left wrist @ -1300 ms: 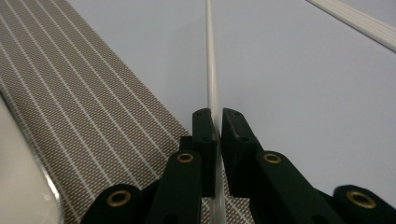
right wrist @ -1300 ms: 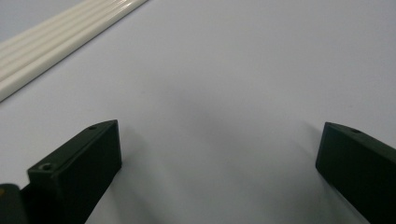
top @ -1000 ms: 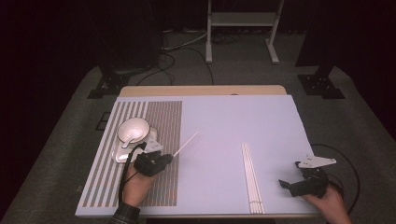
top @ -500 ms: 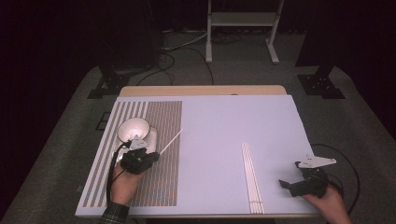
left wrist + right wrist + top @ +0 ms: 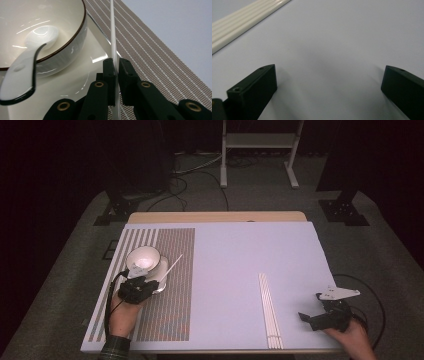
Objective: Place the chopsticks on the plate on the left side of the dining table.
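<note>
Beside the bowl (image 5: 143, 260) rim, chopstick (image 5: 113, 37) between closed jaws, open mat (image 5: 175, 270) rightward.

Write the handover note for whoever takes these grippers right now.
Left gripper: shut on one white chopstick, held beside the bowl.
Right gripper: open, holding nothing, low over the table right of the chopstick bundle.
Bowl holds a spoon and sits on a clear plate on the striped placemat.
Done: one chopstick picked up.
Left, probably: set it down by the bowl and fetch its mate.
</note>
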Demonstrator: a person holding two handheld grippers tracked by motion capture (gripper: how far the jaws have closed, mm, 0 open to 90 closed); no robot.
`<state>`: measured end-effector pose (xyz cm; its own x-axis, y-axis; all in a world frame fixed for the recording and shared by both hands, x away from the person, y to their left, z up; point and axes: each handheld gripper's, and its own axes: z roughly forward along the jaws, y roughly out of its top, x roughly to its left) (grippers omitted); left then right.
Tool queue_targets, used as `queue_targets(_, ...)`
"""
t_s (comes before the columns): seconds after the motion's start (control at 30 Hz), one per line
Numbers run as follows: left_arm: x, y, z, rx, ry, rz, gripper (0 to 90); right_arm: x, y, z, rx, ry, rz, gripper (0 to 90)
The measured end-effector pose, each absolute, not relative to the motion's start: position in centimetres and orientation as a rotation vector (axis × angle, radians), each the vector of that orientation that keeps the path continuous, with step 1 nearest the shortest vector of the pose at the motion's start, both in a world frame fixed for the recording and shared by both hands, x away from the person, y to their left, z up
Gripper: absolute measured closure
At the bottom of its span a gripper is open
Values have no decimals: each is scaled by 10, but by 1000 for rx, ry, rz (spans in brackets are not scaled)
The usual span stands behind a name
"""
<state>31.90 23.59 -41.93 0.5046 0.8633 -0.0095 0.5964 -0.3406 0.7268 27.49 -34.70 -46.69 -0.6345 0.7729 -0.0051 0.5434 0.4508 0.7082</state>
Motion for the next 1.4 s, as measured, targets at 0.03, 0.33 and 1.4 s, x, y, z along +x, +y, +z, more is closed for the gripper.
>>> queue_targets(0.03,320,237,-420,2068,1194,510,840,275,-347,-467,1122,2379,984,0)
queue_targets(0.33,323,241,-423,2076,1210,534,840,275,-347,-467,1123,2379,984,0)
queue_targets(1.4,326,254,-427,2075,1240,541,839,275,-347,-467,1122,2379,984,0)
